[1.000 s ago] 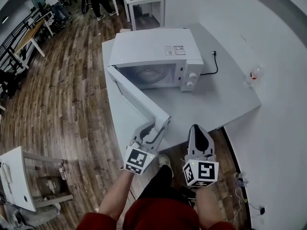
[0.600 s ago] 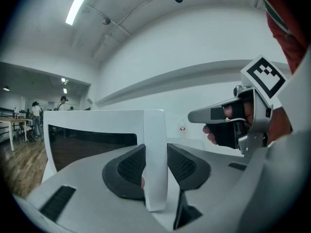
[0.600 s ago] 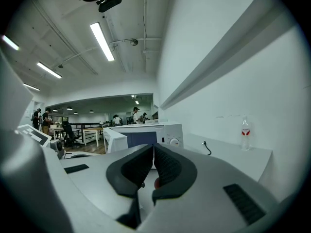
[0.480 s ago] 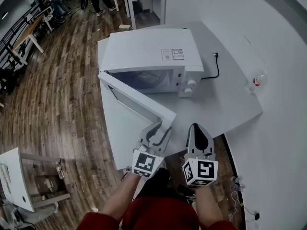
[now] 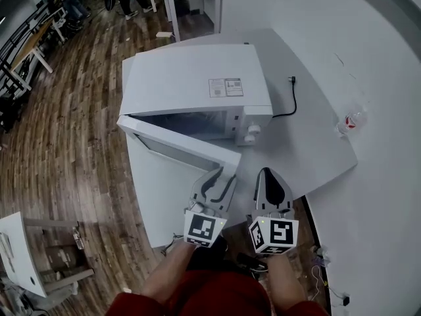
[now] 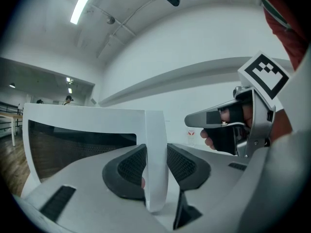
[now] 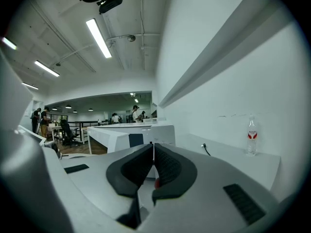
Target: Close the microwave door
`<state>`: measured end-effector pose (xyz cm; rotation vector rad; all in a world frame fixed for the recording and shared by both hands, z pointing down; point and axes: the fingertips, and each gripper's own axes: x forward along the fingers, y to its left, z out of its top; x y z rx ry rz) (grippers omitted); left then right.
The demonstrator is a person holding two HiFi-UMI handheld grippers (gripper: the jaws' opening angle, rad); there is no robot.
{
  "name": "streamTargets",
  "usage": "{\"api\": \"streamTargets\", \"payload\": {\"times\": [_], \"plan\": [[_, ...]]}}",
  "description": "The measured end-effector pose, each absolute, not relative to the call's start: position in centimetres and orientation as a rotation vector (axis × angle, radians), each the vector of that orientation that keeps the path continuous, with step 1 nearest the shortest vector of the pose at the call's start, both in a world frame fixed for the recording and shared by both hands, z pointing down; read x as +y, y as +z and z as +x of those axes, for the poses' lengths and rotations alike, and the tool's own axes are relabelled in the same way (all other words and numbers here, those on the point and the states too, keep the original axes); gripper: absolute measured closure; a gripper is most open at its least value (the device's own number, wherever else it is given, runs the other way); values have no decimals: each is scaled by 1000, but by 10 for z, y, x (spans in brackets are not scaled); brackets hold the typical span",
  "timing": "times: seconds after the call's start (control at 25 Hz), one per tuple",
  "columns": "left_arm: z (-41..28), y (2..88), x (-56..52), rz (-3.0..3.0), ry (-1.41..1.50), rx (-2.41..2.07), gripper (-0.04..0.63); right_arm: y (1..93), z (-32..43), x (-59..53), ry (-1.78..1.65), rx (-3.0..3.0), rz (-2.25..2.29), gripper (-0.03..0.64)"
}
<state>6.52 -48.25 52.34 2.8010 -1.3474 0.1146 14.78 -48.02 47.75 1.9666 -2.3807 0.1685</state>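
**Left jaws clamp the door's free edge, swing not yet finished**

The left gripper (image 6: pixel 155 155) has its two dark ribbed pads pinched on the free vertical edge of the white microwave door (image 6: pixel 82 125), one pad on each face. That hold looks chosen so the panel can be steered rather than merely shoved. The right gripper (image 7: pixel 151 155) has its jaws pressed together on nothing. It hangs just right of the left one, out in front of the microwave's knob panel, and seems idle.

The door stands ajar, hinged at the left front corner of the boxy white microwave oven (image 5: pixel 191 84), with its free end angled out toward the person. A wedge of gap remains between that end and the two white knobs (image 5: pixel 250 134). I judge the task well along but not done.

Nothing lies in that wedge. The white table (image 5: pixel 309 140) runs on to the right of the microwave. A black power cable (image 5: pixel 289 101) lies beside the oven, and a clear plastic bottle with a red label (image 5: pixel 348 119) stands well apart near the wall. Left of the microwave the table ends almost at once above brown plank floor (image 5: pixel 72 150). The right gripper is the nearest thing to the closing path.
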Motion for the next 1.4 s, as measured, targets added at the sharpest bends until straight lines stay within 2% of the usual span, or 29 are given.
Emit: {"api": "streamTargets", "payload": {"times": [0.52, 1.4], "plan": [[85, 522, -543, 2729, 78, -1522, 446, 492, 175, -532, 202, -2345, 1960, 588], [94, 525, -600, 2680, 93, -1561, 446, 490, 184, -572, 205, -2349, 1959, 588]]}}
